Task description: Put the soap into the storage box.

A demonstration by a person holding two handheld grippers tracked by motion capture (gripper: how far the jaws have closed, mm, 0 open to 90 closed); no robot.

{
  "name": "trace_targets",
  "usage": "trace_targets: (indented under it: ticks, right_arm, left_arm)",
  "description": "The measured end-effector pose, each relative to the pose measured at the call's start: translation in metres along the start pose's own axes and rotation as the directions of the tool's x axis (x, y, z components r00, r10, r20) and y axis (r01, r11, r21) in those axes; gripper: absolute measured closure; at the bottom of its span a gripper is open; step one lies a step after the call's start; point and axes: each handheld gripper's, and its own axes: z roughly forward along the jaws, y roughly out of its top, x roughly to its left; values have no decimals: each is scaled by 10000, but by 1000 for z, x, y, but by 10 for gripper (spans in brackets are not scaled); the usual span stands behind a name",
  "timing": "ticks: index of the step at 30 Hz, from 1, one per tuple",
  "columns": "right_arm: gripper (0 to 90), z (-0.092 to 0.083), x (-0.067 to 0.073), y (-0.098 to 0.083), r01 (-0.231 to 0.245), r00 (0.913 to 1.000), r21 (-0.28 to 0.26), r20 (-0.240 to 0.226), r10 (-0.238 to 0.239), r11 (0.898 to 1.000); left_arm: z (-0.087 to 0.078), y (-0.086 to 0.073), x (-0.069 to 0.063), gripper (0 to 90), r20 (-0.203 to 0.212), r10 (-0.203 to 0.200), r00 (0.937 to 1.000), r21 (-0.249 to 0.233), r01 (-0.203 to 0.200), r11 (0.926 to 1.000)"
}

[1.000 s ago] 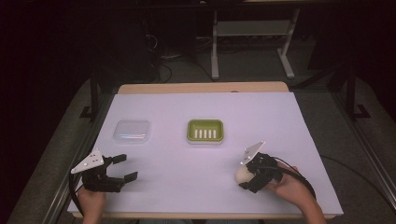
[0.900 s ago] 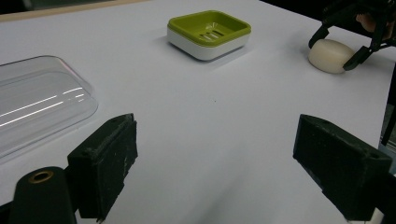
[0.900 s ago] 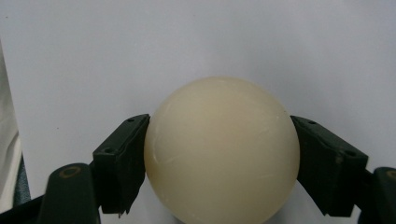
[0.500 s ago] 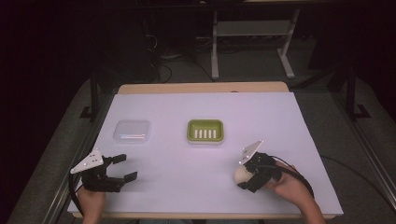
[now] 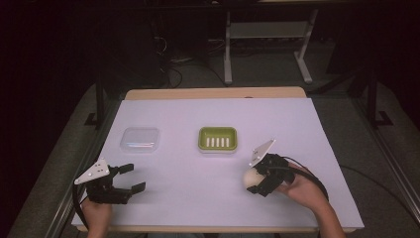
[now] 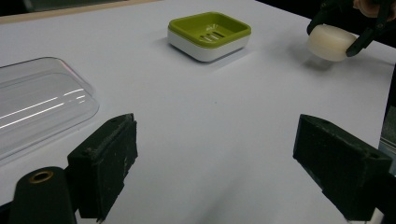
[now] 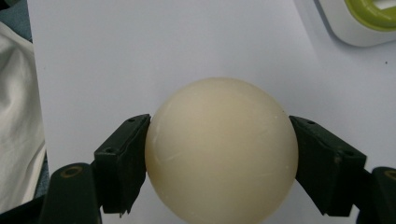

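Firmly held smooth cream soap [image 7: 222,151], right tool [image 7: 219,158], glossy green dish [image 5: 217,139]

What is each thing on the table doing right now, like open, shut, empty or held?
Soap: held between the right tongs' jaws, near the table's right front.
Right tongs: shut on the soap.
Left tongs: open, holding nothing.
Soap dish: empty, uncovered, flat on the table.
Clear lid: off the dish, lying on the table to its left.
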Motion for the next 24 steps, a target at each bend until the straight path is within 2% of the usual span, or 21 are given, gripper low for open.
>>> trace_targets:
  ticks: [15,24]
  right_arm:
    - [232,-4,-11,16,78,9999,-183,-78,-79,9998]
    - [232,-8,-22,27,77,9999,-467,-150,-84,9989]
  left_arm:
    - [0,0,1,131,15,-35,10000,-19,35,10000]
    - [-1,0,1,131,6,11,10000,-1,-11,10000]
